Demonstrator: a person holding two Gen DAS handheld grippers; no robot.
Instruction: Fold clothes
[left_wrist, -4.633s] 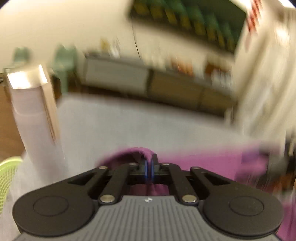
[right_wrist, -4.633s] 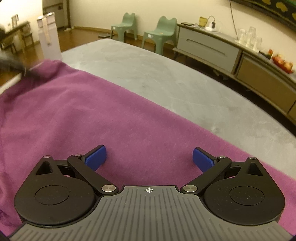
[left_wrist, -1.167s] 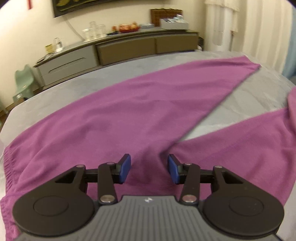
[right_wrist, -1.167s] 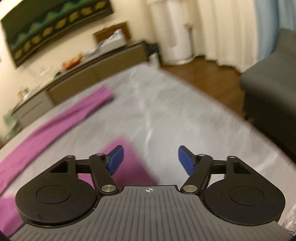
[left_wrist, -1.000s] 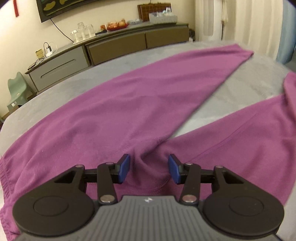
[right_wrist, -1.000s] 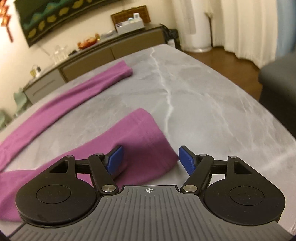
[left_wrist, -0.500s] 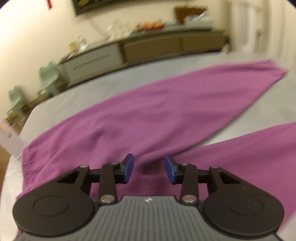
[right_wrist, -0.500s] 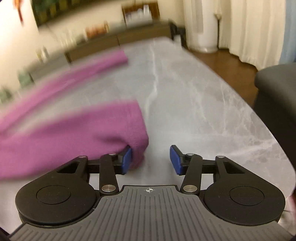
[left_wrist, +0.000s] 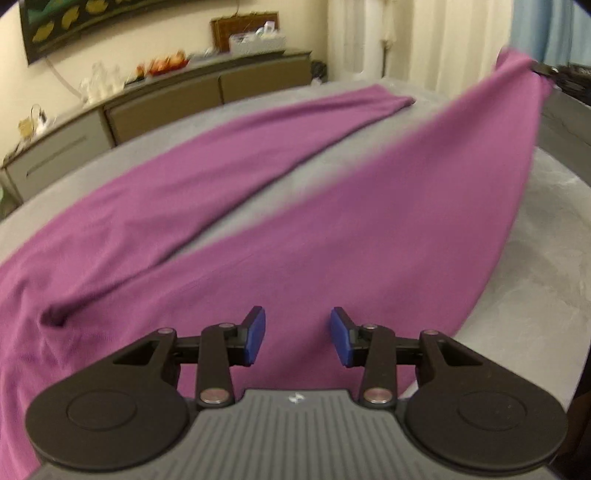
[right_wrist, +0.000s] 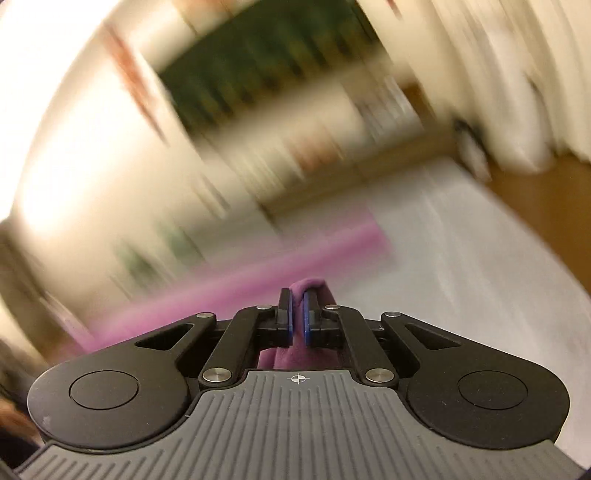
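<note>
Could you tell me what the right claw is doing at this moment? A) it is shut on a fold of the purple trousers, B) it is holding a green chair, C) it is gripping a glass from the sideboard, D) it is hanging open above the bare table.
A: in the right wrist view the right claw has its blue pads pinched together on a fold of the purple trousers, which bulges out above and below them.
</note>
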